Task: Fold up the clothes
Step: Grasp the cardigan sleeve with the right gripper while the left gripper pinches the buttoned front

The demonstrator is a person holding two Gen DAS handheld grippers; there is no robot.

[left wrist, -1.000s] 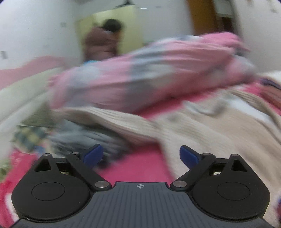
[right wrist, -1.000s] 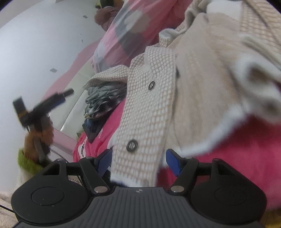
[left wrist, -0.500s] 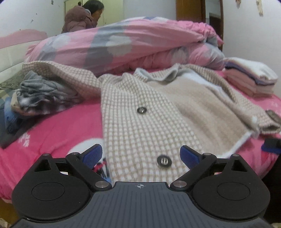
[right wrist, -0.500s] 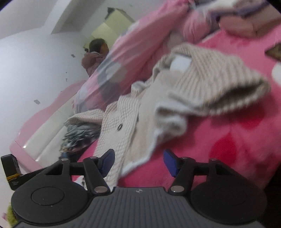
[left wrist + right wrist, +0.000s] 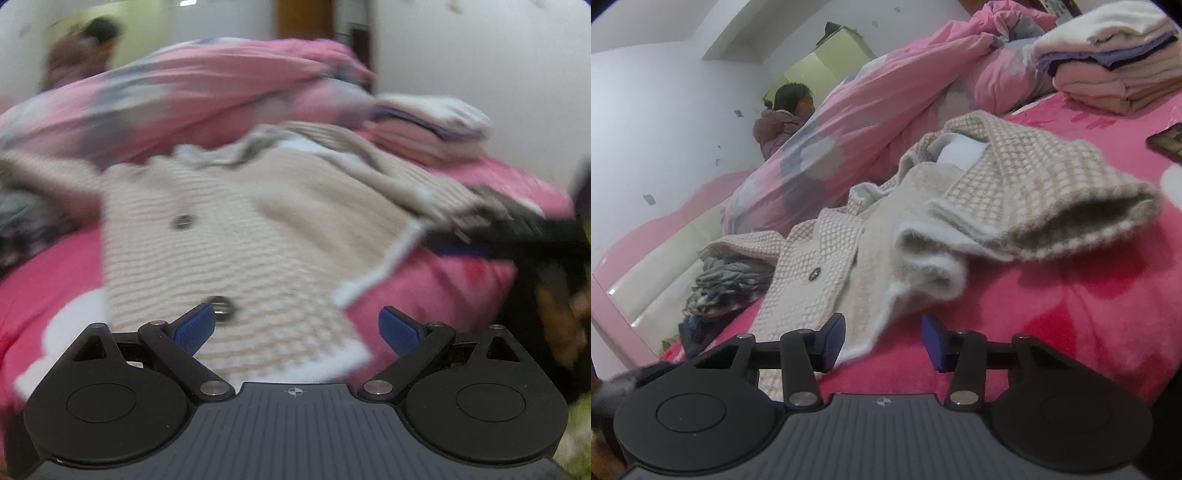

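Note:
A beige checked cardigan (image 5: 229, 236) with dark buttons lies spread on the pink bed cover (image 5: 436, 280). My left gripper (image 5: 295, 328) hovers open just over its bottom hem, one button beside the left pad. In the right wrist view the cardigan (image 5: 820, 288) has its sleeve (image 5: 1052, 192) folded across the front. My right gripper (image 5: 882, 343) is low at the white-edged hem corner. Its jaws are closing, the cloth's edge lies between them, and the pads do not press on it. In the blurred left view, the right gripper (image 5: 461, 236) shows as a dark shape at the cardigan's right edge.
A pink and grey duvet (image 5: 886, 110) is heaped at the back. Folded clothes (image 5: 1108, 74) are stacked at the far right, crumpled grey garments (image 5: 727, 280) lie at the left. A dark flat object (image 5: 1167, 142) rests on the cover. A person (image 5: 783, 118) sits behind the duvet.
My left gripper has dropped and come closer to the cardigan's bottom hem. My right gripper swung away from the button band to the hem corner, and its jaws have narrowed.

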